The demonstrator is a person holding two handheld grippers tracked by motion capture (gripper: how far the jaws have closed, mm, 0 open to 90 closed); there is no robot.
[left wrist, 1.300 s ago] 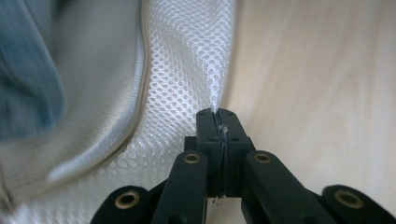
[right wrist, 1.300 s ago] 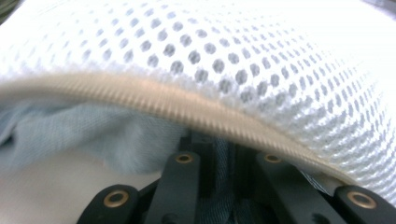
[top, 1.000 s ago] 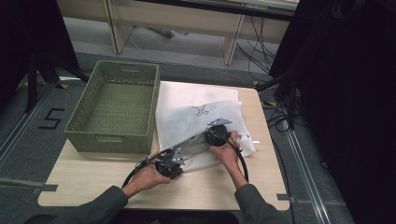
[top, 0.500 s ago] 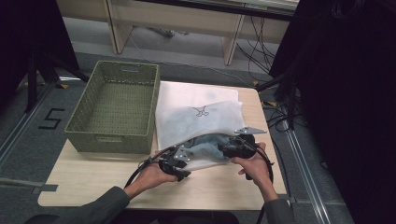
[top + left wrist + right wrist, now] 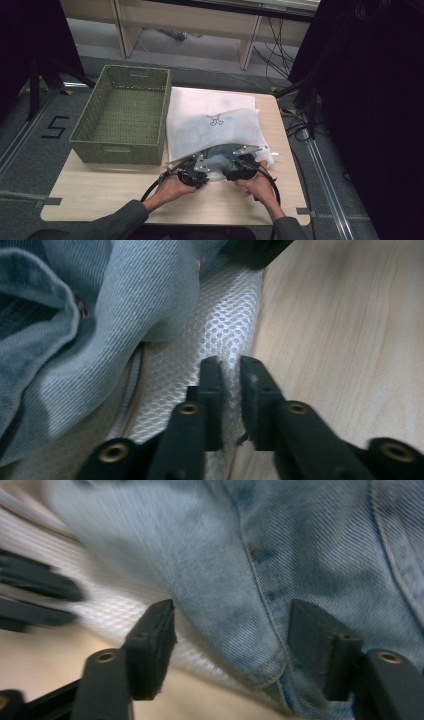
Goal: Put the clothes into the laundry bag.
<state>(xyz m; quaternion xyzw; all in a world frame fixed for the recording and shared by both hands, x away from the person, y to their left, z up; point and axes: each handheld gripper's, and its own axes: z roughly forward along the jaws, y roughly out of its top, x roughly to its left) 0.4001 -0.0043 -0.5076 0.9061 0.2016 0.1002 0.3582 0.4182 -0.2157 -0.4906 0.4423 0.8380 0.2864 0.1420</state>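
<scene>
High view: on the surface [image 5: 115, 187], a white mesh bag [image 5: 212, 125] lying flat, green basket [image 5: 120, 151] just beside the bag's left edge, blue jeans [image 5: 220, 156] bunched at the bag's near mouth, partly inside. Left gripper [image 5: 192, 175] and right gripper [image 5: 240, 167] both at the bag's near edge, close together, a hand behind each. No telling from up here how the jaws stand. Left gripper view: jaws of the left gripper [image 5: 231, 362] nearly pressed together, pinching a fold of the bag's mesh rim [image 5: 220, 315]; just been closing, mesh between them. Denim [image 5: 125, 295] heaped on the bag's inner side, bare wood on the outer side. Right gripper view: jaws of the right gripper [image 5: 232, 615] spread wide astride a seamed fold of the jeans [image 5: 300, 545], pads apparently not pressing yet; just been opening, denim between them. Blurred, so contact hard to judge. Bag mesh visible under the denim, the other gripper a dark smear beside the bag. Risks, as a judgement: thin pinch on the mesh likely to slip once the denim gets pushed, letting the mouth collapse; closing the right jaws too low likely to catch mesh along with denim and drag the bag; bulky seam likely to snag on the rim. Grip detail from the gripper views alone; overall layout, basket and how little of the jeans sits inside the bag from above.
</scene>
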